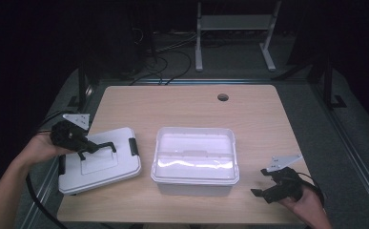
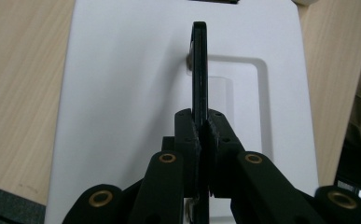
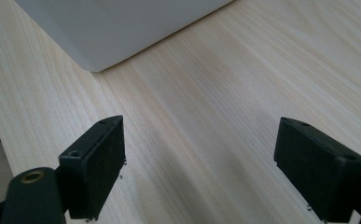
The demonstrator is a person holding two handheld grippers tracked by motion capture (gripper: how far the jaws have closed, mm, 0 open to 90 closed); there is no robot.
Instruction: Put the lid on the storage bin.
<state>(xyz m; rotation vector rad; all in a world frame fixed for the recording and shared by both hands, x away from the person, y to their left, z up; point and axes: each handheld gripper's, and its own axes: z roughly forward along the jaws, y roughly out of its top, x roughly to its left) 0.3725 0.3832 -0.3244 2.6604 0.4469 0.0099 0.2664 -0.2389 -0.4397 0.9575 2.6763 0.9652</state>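
Table (image 1: 249, 114): light wood, cable hole at the far edge. Dark floor and a metal stand beyond.

Box (image 1: 195, 162): white, open-topped, sits mid-table toward the near edge. Inside looks empty, though glare hides part of the floor. Its corner shows at the top of the right gripper view (image 3: 122, 28).

Lid (image 1: 101, 160): white, lies flat on the table left of the box, just beside it but apart, turned slightly askew. Black latch at each short end, black handle (image 1: 101, 145) across the middle, swung up out of its recess.

Left gripper (image 1: 87, 149): over the lid, jaws closed tight on the handle. Its own view confirms this: the handle bar (image 2: 199, 70) runs edge-on straight between the pads, no gap either side, white lid (image 2: 122, 93) below.

Right gripper (image 1: 263, 190): low over bare table at the near right corner, right of the box, well clear of it. Jaws spread wide, nothing between them, only wood grain (image 3: 206, 121).

Step in hand, as I read it: lid gripped by the handle, lift about to start. Lid not yet on the box.

Next move likely calls for a straight lift, a carry right over the box, squaring the skewed lid to the rim before lowering. The hinged handle may let the lid swing; the free right gripper could steady the box or a lid edge.
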